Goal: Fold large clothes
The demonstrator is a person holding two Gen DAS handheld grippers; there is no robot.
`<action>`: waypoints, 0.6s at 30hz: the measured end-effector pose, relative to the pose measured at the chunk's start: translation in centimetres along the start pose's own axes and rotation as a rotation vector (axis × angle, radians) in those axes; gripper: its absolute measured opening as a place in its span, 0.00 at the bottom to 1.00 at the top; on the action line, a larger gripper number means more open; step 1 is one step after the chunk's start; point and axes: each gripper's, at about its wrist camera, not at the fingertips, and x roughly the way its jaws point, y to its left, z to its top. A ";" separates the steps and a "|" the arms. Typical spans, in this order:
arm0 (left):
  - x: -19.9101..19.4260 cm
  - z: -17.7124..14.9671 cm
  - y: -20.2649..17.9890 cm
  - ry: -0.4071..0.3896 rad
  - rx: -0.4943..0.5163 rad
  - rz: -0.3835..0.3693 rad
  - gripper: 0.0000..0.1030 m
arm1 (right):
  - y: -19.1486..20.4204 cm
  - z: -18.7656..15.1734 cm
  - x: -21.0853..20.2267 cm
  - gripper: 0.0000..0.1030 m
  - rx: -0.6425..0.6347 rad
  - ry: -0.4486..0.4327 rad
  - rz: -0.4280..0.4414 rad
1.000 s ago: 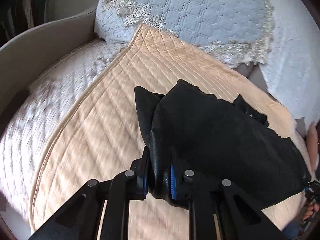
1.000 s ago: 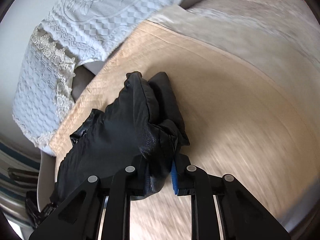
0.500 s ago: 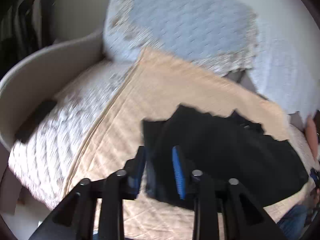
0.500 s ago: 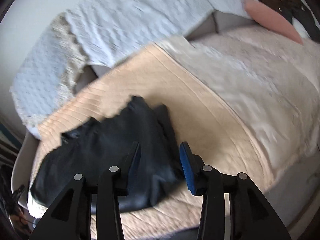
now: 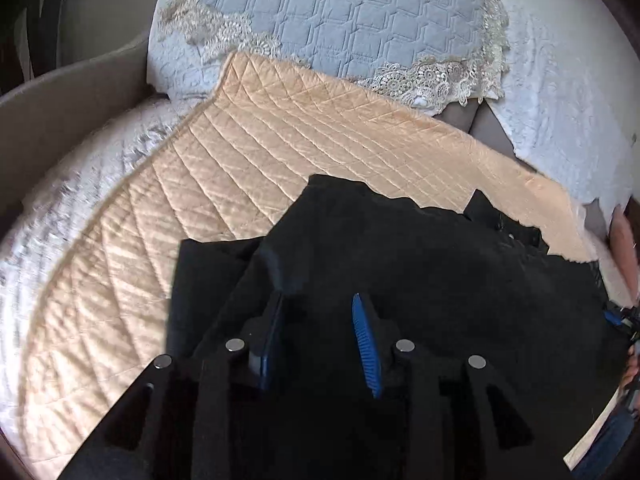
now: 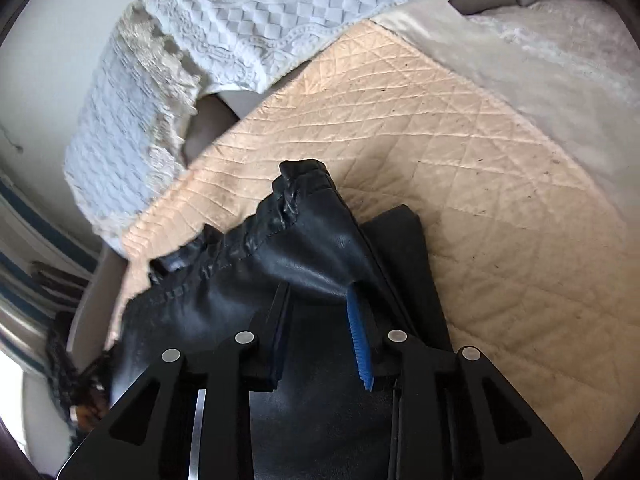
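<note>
My left gripper (image 5: 316,336) and right gripper (image 6: 320,328) both angle down over the black leather-look garment (image 6: 304,248), which lies bunched and partly folded on the peach quilted cover (image 5: 248,168) of the bed, near side, pale lace-edged pillows (image 5: 352,24) at the far side. Left jaws have just been opening and stand apart, blue pads clear of the fabric, nothing pinched, cloth only lying under them. Right jaws opened, then have just been closing part way; a raised fold of the garment sits between them, but I can't tell if the pads press on it yet. Step in hand, I'd say: re-grip the near edge for the next fold. To do it well, take one layer edge at each side, not the whole bunch, keep both grips level with each other and pull the cloth flat before folding over. Both hands sit low and close, side by side.
</note>
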 end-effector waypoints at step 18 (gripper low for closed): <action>5.2 3.6 -0.1 0.026 -0.070 0.023 0.43 | 2.0 2.5 5.8 0.34 -0.098 0.009 -0.051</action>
